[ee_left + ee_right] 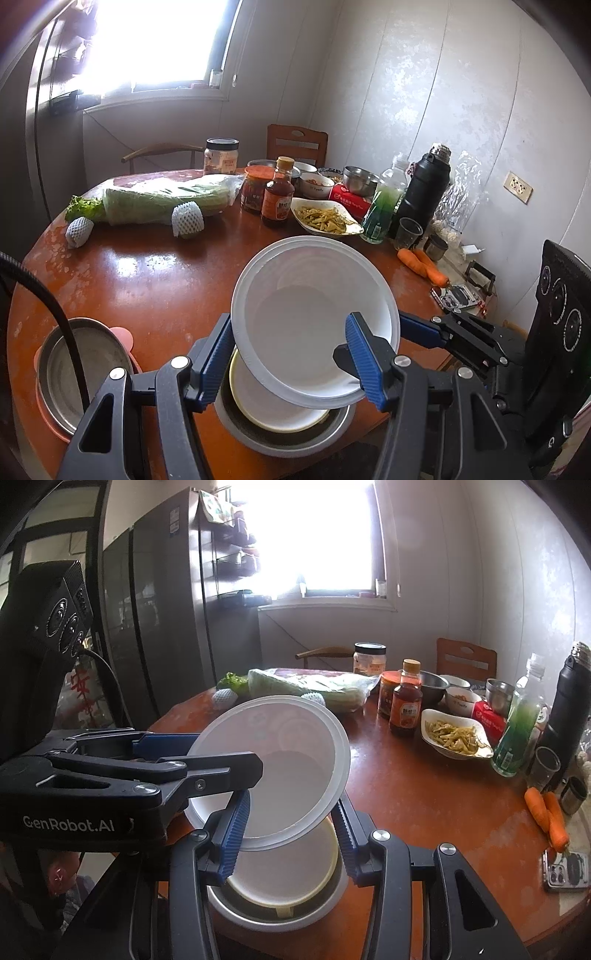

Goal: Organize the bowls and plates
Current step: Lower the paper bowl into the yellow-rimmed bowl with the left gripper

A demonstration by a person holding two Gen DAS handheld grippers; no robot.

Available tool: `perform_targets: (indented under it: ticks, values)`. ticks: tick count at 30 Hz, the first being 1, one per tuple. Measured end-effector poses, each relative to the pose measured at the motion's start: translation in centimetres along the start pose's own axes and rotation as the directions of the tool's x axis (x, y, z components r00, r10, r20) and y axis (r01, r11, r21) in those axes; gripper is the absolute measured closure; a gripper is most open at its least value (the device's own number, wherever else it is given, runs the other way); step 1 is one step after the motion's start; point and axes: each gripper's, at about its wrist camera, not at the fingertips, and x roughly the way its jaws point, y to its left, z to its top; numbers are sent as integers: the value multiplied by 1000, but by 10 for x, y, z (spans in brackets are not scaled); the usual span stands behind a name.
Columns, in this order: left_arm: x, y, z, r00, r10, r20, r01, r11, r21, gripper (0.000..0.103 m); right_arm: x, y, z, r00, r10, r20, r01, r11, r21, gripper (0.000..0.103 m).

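Holding a white bowl [314,325] tilted above a steel bowl [284,435] near the front edge of the round wooden table [147,280]; left gripper [295,362] pinching its near rim, right gripper [291,834] pinching the rim from the other side. Sitting inside the steel bowl, a yellow-rimmed plate [288,878].

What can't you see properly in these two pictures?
- Left wrist view: the white bowl covers most of the plate in the metal basin.
- Left wrist view: the metal pot is partly hidden by a black cable and the gripper frame.
- Right wrist view: the left gripper hides the bowl's near left rim.
- Both views: window glare washes out what's outside; the brown bottle's label is too small to read.
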Motion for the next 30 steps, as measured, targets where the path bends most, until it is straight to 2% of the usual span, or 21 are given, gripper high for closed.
perform_targets:
  ticks: [16,30]
  values:
    - [15,3,-31,997,27,-73,-27,1000,5,43,8,9,-32,997,16,-70,-16,1000,7,56]
    - [33,4,-42,993,19,-119,-19,1000,7,43,21,4,-50,992,12,-123,-9,1000,25,56]
